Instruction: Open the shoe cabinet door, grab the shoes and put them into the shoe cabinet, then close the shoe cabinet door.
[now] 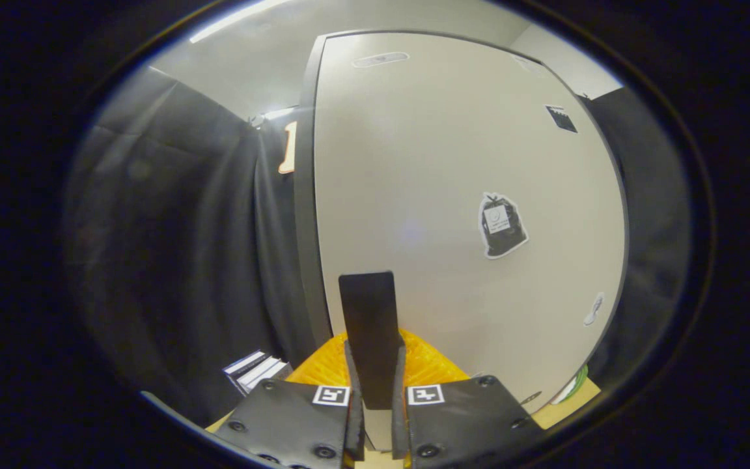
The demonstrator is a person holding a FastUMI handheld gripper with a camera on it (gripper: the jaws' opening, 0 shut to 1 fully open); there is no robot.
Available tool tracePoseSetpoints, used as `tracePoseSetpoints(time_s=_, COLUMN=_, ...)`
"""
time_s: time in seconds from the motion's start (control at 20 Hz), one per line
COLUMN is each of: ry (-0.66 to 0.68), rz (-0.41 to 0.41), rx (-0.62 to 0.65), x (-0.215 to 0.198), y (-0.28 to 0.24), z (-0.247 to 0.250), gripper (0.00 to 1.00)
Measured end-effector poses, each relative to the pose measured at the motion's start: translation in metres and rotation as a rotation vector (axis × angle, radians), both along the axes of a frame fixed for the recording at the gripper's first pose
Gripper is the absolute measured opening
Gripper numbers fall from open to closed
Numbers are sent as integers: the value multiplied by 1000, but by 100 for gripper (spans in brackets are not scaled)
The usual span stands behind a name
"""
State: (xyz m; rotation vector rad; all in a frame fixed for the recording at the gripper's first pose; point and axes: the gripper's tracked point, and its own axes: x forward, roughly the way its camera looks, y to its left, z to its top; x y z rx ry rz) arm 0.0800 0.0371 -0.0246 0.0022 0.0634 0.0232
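I have the gripper [375, 391] with its 2 fingers pinching the black handle [370, 332] of the beige shoe cabinet door [453, 195], which stands near, just ahead.

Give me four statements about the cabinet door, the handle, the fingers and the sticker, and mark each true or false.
1. The fingers of the gripper are closed on the black handle. True.
2. The shoe cabinet door is black. False: it is off-white, with a dark edge.
3. A sticker shaped like a black bag sits on the door beyond the fingers. True.
4. A shoe is held between the fingers. False: the handle stands between them; something orange lies beneath.
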Motion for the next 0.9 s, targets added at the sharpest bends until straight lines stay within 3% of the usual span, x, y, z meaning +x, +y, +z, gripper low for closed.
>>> tracePoseSetpoints(time_s=0.4, ry=-12, rz=43, rx=12, x=-26, y=-4, z=3, gripper=18)
tracePoseSetpoints(time_s=0.9, ry=1, rz=136, rx=3, x=-93, y=-32, z=11, gripper=17)
